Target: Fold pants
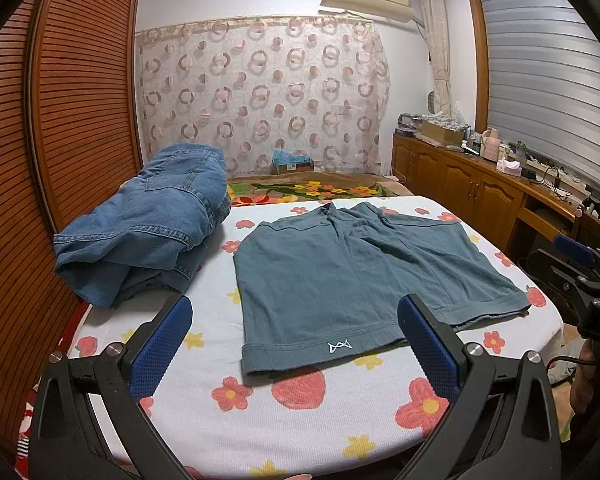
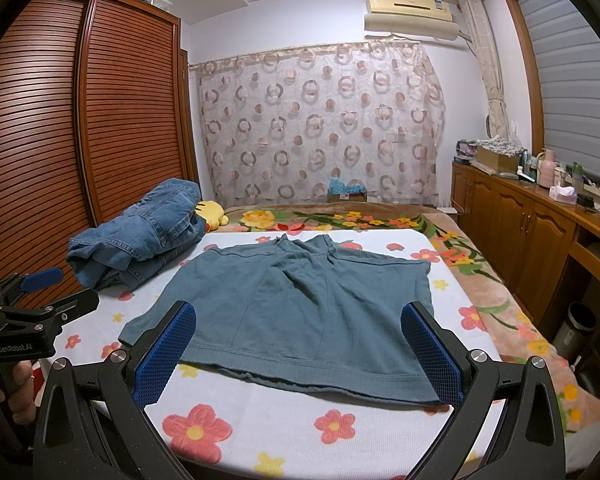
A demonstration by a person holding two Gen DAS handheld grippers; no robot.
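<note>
1. At the left middle of the left wrist view I see a heap of denim jeans (image 1: 148, 220) bunched on the floral cloth (image 1: 300, 420); it lies apart from the work.
2. My left tongs (image 1: 296, 354) stand wide, holding nothing, low in the frame just short of the near hem of the teal shorts (image 1: 352, 272).
3. The shorts lie spread flat at the frame's centre, waistband away from me, leg hems towards me.
4. In the right wrist view my right tongs (image 2: 298, 354) are also wide and empty, poised over the near hem.
5. I judge the fold has not begun. To do it well I would pinch one side at hem and waistband and carry it across evenly onto the other leg.
</note>
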